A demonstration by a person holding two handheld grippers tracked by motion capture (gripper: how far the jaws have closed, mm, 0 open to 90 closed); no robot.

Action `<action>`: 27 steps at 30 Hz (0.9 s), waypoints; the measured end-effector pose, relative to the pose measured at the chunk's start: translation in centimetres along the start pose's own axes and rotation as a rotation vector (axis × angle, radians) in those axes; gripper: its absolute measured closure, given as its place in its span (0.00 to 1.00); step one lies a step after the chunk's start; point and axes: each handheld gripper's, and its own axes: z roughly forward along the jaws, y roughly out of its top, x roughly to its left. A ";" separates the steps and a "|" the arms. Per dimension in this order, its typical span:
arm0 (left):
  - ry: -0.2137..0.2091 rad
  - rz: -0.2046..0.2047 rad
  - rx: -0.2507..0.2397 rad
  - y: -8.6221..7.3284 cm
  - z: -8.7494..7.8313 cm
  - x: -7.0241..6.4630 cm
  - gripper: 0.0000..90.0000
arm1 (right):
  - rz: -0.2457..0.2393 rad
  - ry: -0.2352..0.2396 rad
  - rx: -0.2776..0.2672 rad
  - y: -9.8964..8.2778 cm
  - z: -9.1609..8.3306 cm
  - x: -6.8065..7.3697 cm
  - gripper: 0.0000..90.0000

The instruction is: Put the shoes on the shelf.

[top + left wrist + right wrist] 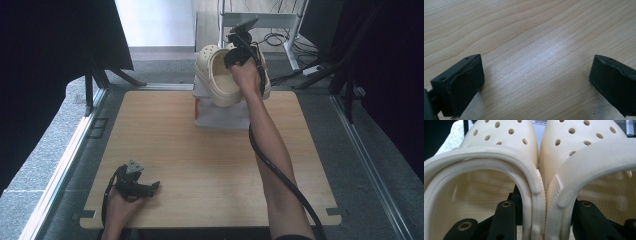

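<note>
Two clogs [226,80] being held together above the box [220,112] at the surface's [200,160] far edge; right gripper [541,220] jaws clamping their adjoining inner walls; left gripper [145,188] resting near, jaws apart, empty; keeping both walls pinched evenly, avoiding slippage.

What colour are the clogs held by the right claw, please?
Cream, with round holes over the toes; the clogs show best in the right gripper view.

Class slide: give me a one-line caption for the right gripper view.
The right hand-held gripper pinches a pair of cream clogs together, one jaw inside each shoe.
</note>
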 end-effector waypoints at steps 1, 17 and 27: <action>0.000 0.000 0.000 0.0 0.0 0.0 0.00 | 0.015 -0.002 -0.001 0.2 0.4 -0.1 0.73; -0.003 0.002 -0.003 0.0 0.0 0.0 0.00 | 0.147 -0.052 -0.029 2.5 7.0 -1.3 0.73; -0.003 0.002 -0.004 0.0 0.0 0.0 0.00 | 0.198 -0.071 -0.019 2.8 9.7 -1.6 0.72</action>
